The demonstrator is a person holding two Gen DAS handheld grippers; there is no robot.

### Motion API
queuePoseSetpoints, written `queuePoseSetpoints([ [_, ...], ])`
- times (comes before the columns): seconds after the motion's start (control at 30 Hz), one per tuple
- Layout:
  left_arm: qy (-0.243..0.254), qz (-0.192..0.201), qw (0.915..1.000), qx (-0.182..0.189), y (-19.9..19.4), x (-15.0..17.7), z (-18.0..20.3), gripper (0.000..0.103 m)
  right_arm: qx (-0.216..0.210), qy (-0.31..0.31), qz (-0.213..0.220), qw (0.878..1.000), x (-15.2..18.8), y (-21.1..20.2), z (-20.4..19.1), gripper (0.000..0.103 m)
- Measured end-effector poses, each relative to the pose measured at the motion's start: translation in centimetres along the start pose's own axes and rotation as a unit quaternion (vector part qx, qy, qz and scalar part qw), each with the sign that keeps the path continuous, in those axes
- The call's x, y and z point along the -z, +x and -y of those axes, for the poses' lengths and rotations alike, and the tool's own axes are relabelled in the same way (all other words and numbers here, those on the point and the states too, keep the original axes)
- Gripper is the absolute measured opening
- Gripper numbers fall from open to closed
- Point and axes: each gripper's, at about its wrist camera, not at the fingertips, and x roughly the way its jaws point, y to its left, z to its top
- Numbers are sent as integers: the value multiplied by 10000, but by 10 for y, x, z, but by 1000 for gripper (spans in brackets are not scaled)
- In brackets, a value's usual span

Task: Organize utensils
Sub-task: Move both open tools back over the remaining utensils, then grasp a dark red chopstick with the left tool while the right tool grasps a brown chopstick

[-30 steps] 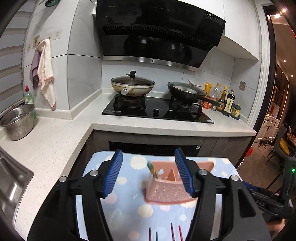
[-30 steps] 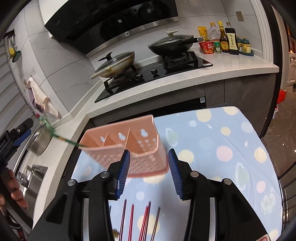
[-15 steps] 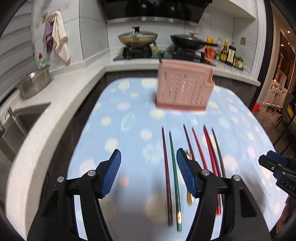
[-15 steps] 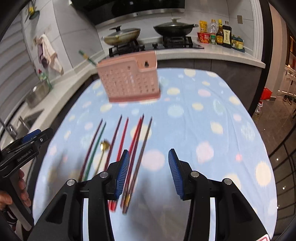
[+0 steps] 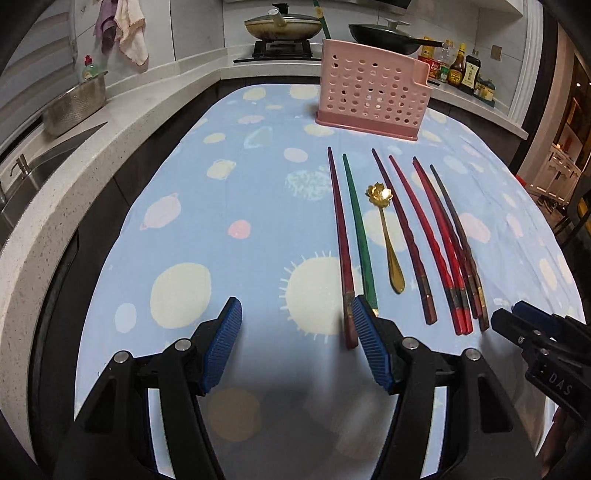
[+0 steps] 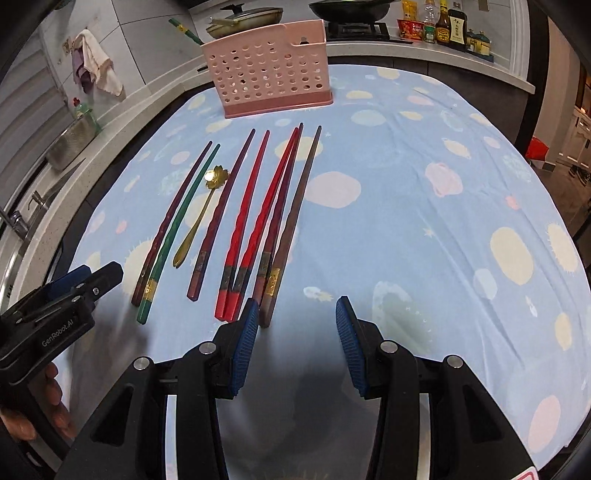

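Both the left gripper [image 5: 295,341] and the right gripper [image 6: 293,341] stood released and empty. The chopsticks [image 6: 236,236] and gold spoon [image 6: 201,218] lay flat near the pink holder [image 6: 271,70]. Pinching one stick by its thick end would have been best. The holder's compartments were hidden; one green chopstick [image 6: 184,30] projected behind it.

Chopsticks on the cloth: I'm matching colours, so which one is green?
The green chopstick, second from the left in the row, between a dark maroon chopstick and the gold spoon. The rest are red, maroon or brown.
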Motion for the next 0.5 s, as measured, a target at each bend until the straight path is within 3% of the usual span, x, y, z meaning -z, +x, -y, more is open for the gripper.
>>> queuePoseSetpoints([
  [0.3, -38, -94, 9999, 60, 7, 5, -4, 59, 133, -315, -35, 9994, 3, 12, -15, 41],
  [0.5, 2, -75, 9999, 140, 6, 3, -1, 59, 191, -342, -18, 9992, 2, 12, -9, 35],
])
